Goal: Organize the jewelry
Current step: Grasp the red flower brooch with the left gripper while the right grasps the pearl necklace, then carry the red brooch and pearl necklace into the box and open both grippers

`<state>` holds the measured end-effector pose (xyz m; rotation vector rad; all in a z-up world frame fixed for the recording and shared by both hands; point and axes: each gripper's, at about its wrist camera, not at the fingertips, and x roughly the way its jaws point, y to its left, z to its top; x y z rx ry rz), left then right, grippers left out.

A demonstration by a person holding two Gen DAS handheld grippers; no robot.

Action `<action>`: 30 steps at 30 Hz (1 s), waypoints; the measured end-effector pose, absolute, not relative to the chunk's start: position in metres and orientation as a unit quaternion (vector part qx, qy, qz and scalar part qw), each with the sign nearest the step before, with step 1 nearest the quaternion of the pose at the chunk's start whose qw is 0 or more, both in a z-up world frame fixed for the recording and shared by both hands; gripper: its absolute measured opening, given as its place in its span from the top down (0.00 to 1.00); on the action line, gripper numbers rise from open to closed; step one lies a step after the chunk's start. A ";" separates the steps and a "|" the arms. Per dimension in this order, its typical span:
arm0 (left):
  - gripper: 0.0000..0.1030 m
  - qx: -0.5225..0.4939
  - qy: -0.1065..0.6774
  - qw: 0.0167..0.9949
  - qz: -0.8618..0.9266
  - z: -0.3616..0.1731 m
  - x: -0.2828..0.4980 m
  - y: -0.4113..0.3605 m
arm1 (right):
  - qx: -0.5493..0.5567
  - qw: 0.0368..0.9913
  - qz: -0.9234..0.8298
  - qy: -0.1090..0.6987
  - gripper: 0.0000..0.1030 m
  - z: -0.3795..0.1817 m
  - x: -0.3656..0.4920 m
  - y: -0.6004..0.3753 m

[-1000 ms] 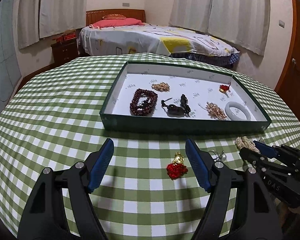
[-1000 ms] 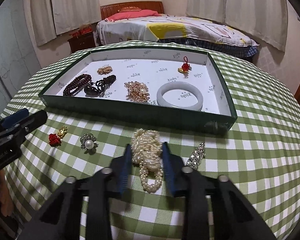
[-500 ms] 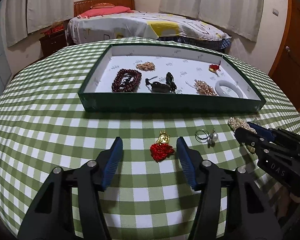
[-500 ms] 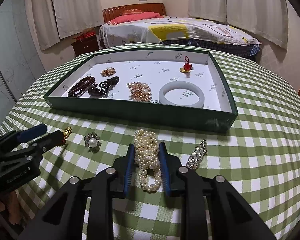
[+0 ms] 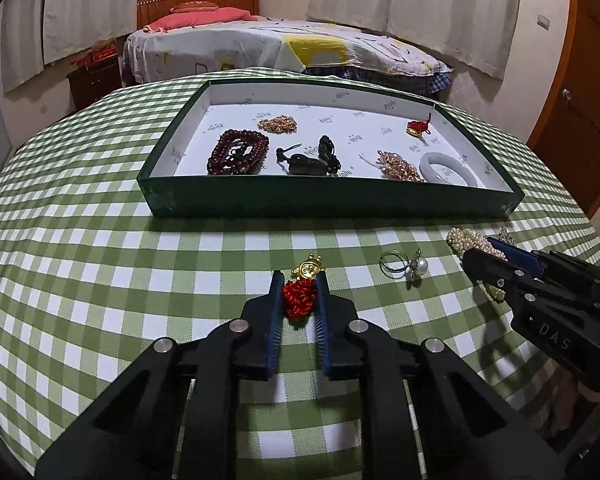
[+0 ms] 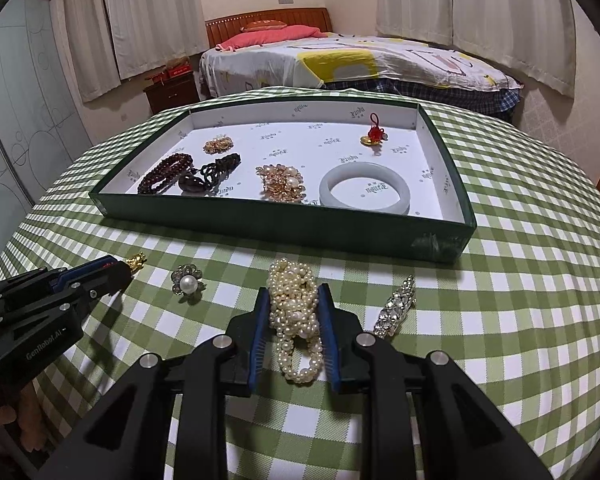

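- left gripper (image 5: 299, 285) jaws closing, pinching the red knot charm (image 5: 298, 299) between its fingers
- right gripper (image 6: 293, 295) fingers pinch the pearl bracelet (image 6: 294, 312) between them

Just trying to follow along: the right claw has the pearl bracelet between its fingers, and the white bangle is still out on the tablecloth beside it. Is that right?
Not quite. The right claw does have the pearl bracelet between its fingers, but the white bangle is not on the tablecloth. It already lies inside the green tray, as the right wrist view shows.
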<state>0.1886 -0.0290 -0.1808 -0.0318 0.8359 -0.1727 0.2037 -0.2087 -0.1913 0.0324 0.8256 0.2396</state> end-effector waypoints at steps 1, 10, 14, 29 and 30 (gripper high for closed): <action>0.86 -0.016 0.405 0.910 -0.084 -0.181 0.188 -0.029 | 0.016 0.909 0.116 0.400 0.76 -0.191 0.204 -0.209; 0.86 -0.006 0.378 0.921 -0.089 -0.164 0.182 -0.032 | 0.012 0.914 0.122 0.386 0.79 -0.182 0.197 -0.204; 0.86 -0.007 0.368 0.925 -0.090 -0.155 0.180 -0.032 | 0.013 0.918 0.126 0.376 0.79 -0.174 0.195 -0.203; 0.86 -0.015 0.306 0.947 -0.100 -0.104 0.187 -0.036 | 0.026 0.939 0.122 0.319 0.79 -0.129 0.201 -0.211; 0.86 -0.015 0.301 0.948 -0.100 -0.101 0.190 -0.037 | 0.026 0.941 0.120 0.315 0.79 -0.125 0.204 -0.212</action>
